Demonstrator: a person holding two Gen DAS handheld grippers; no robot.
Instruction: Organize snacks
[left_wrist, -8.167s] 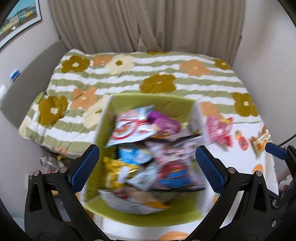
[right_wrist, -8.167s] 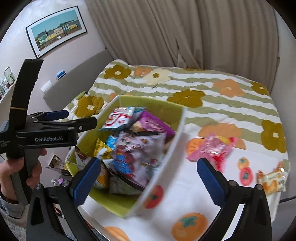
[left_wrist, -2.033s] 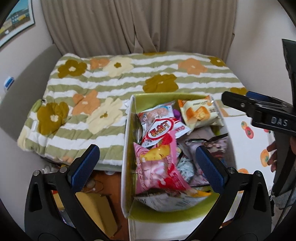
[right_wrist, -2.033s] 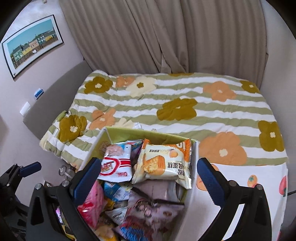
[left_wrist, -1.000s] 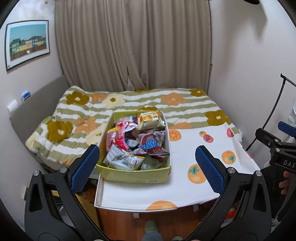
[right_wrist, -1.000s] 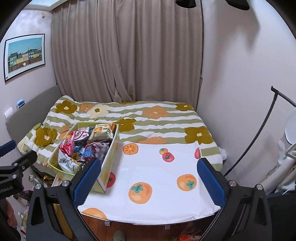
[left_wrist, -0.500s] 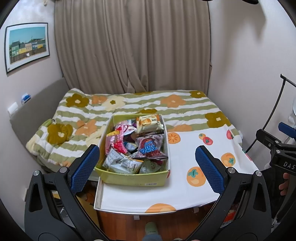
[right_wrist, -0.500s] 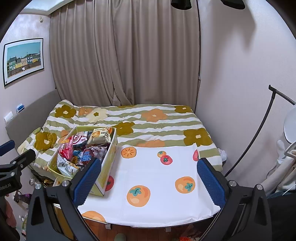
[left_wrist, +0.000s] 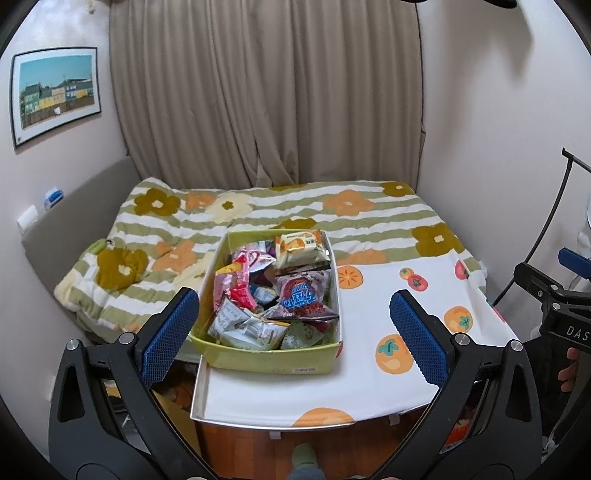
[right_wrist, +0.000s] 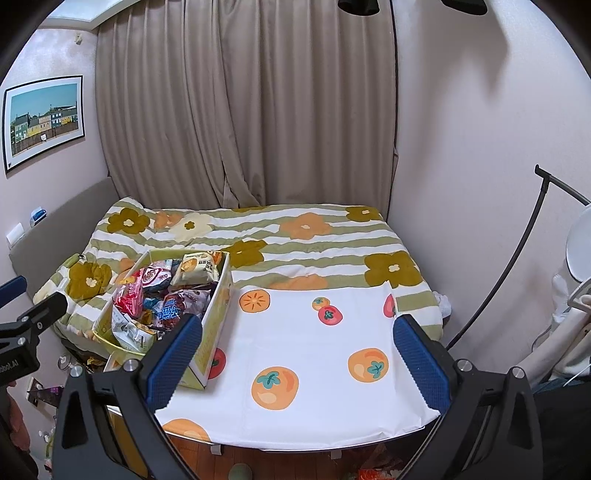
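A yellow-green box (left_wrist: 269, 356) (right_wrist: 218, 295) stands at the left end of a small table with a white fruit-print cloth (left_wrist: 369, 354) (right_wrist: 314, 354). It is heaped with several snack packets, among them a cream cake packet (left_wrist: 301, 247) (right_wrist: 197, 271) at the far end and a pink packet (left_wrist: 236, 291). My left gripper (left_wrist: 293, 338) is open and empty, held back above the table's near edge. My right gripper (right_wrist: 297, 360) is open and empty, above the cloth to the right of the box.
A bed with a striped flower blanket (left_wrist: 258, 214) lies behind the table, with beige curtains (right_wrist: 240, 110) behind it. A wall is on the right, with a black stand pole (right_wrist: 517, 251). Clutter lies on the wooden floor under the table's left end.
Both grippers have pulled far back and up from the box since two seconds ago. The pink packet and the cream cake packet, once on the cloth, lie in the box.
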